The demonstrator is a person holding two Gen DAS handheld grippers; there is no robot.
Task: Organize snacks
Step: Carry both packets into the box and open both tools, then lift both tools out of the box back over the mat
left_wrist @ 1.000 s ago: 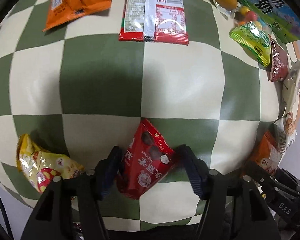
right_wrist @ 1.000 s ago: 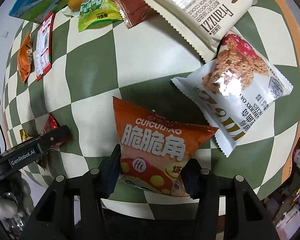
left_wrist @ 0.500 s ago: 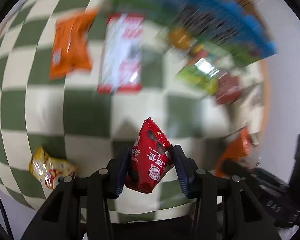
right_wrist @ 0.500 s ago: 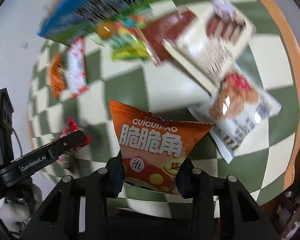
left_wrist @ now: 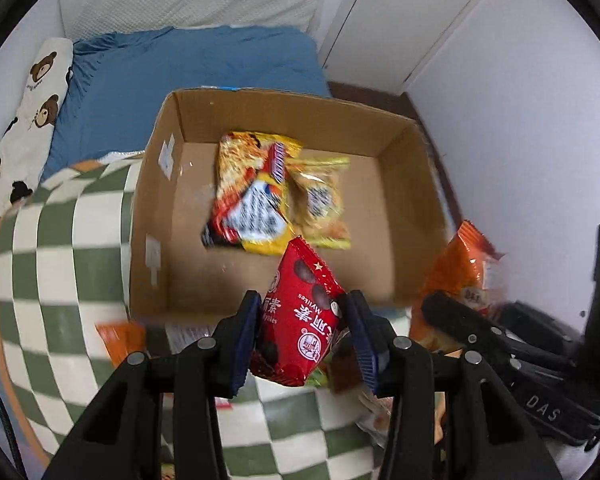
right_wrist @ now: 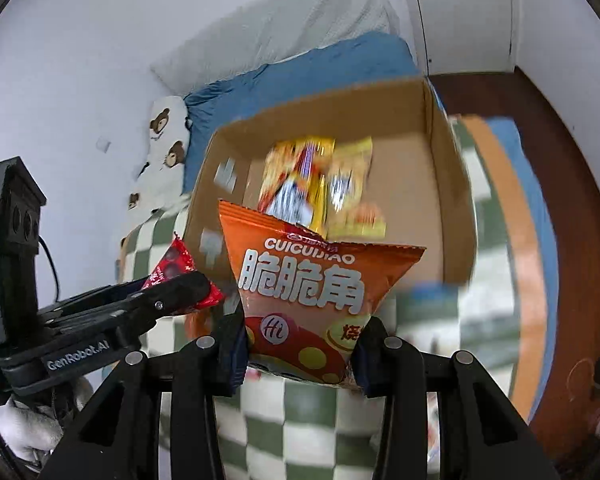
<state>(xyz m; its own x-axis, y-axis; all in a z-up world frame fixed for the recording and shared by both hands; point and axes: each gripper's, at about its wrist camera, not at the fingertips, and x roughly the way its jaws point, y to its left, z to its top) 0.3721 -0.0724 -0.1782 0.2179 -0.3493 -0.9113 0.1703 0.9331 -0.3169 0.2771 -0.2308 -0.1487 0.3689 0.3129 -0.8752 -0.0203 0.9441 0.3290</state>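
Left tongs [left_wrist: 302, 334] are clamping tight on the red chocolate packet [left_wrist: 300, 320], pads pressing both sides, packet sticking up between them. Right tongs [right_wrist: 302, 346] are gripping the orange CUICUIJIAO bag [right_wrist: 312, 292] by its lower end the same way. Both are hanging above the checkered tabletop [left_wrist: 56, 264], near edge of the open cardboard box [left_wrist: 152, 208]. Inside the box a yellow snack bag [left_wrist: 252, 196] and a smaller yellow packet [left_wrist: 320, 204] are lying side by side. Blue bed [left_wrist: 188, 68] is sitting behind the box.

Black plastic tongs [left_wrist: 303, 338], blue ribbed pads [left_wrist: 245, 340], round silver screws.
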